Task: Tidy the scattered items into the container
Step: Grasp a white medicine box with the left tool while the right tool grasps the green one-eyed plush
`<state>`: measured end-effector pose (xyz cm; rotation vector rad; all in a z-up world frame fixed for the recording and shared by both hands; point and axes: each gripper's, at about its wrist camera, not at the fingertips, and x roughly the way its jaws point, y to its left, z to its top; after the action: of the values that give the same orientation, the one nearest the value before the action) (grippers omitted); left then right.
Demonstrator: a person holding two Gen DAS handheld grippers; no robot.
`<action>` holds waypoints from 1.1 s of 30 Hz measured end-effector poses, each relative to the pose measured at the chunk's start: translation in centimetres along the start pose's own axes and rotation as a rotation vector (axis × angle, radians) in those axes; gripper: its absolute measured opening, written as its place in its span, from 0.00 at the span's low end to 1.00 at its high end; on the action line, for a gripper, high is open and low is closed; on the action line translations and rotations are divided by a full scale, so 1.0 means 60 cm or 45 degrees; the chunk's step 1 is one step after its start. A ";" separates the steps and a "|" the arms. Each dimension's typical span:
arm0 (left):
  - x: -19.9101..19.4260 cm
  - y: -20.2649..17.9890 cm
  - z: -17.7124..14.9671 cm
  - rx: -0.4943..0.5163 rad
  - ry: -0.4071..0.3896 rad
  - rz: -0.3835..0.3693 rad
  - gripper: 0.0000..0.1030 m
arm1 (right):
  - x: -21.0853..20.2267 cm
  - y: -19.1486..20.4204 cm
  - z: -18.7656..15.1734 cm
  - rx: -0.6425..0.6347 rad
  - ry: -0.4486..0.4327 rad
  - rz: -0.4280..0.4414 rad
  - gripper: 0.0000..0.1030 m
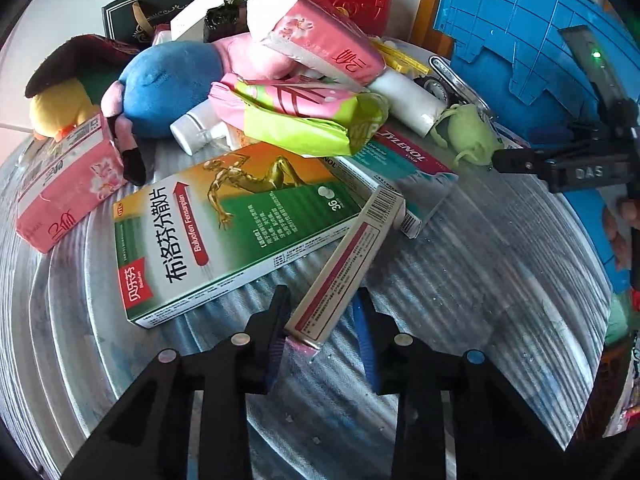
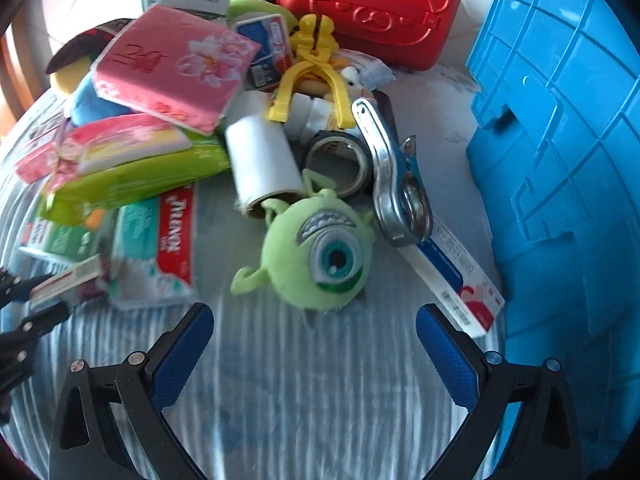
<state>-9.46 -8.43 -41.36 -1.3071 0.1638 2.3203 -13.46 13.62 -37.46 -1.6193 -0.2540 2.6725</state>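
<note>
My left gripper (image 1: 322, 316) is shut on the near end of a narrow white and maroon carton (image 1: 348, 256), which slants across the striped cloth (image 1: 460, 300). The carton's far end rests on a Tylenol box (image 1: 404, 160), and a large green ibuprofen box (image 1: 224, 224) lies to its left. My right gripper (image 2: 316, 340) stands open just short of a green one-eyed plush (image 2: 316, 252), with nothing between its fingers. The blue container (image 2: 560, 160) rises at the right. The right wrist view shows the left gripper (image 2: 36, 300) holding the carton (image 2: 64, 278) at the far left.
A heap fills the back: pink tissue packs (image 2: 172, 68), a green wipes pack (image 2: 136, 180), a white roll (image 2: 264, 160), a tape ring (image 2: 340, 160), a metal clip (image 2: 396, 184), a yellow clip (image 2: 312, 76), a red case (image 2: 372, 4) and a blue plush (image 1: 168, 84). A long white box (image 2: 456, 280) lies beside the container.
</note>
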 end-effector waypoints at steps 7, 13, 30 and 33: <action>-0.004 -0.003 -0.006 0.005 0.007 -0.021 0.24 | 0.037 -0.012 0.023 0.038 -0.031 -0.008 1.00; -0.015 -0.012 -0.010 -0.020 -0.002 -0.038 0.22 | 0.059 -0.014 0.039 0.069 -0.017 0.030 0.67; 0.025 -0.024 0.030 0.014 0.003 -0.065 0.21 | 0.058 -0.010 0.027 0.041 0.013 0.071 0.60; 0.018 -0.035 0.031 0.029 -0.006 -0.080 0.17 | 0.056 -0.013 0.025 0.041 0.024 0.078 0.59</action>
<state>-10.40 -5.59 -41.03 -1.2773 0.1445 2.2624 -16.42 14.47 -39.62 -1.6693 -0.1630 2.6890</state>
